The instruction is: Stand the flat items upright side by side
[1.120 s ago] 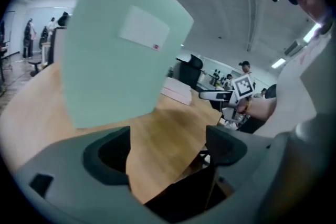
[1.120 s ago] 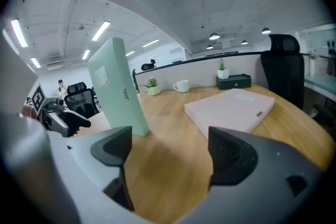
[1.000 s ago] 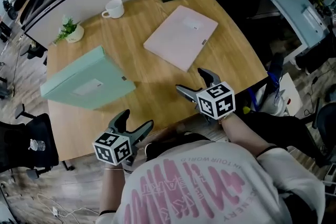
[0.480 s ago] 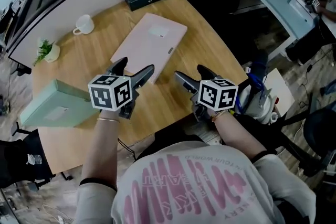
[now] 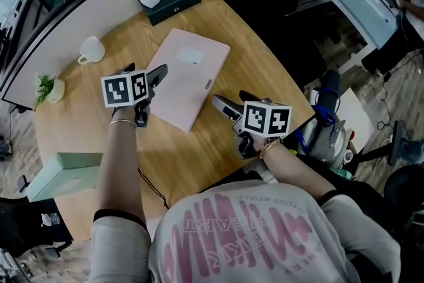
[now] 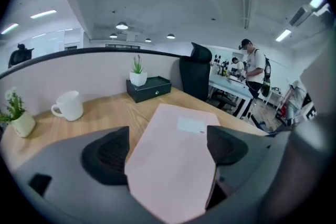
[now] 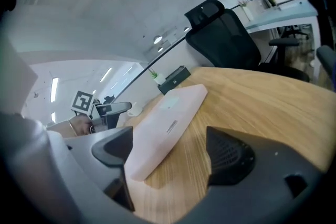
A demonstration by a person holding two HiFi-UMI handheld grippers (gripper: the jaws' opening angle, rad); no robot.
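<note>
Your left tongs [image 5: 144,71] have moved from the table [image 5: 228,139] edge up to the pink folder [image 5: 189,73]: released, folder between them. Right tongs [image 5: 231,101] released, empty, beside it.

A pink document case [image 5: 189,76], closed and marked with a pale label on its lid, is seen lying flat just right of the white mug [image 5: 89,50]. A mint-green document case [image 5: 63,175] is laid broad face up, well apart from that mug, on its nearer side.
</note>
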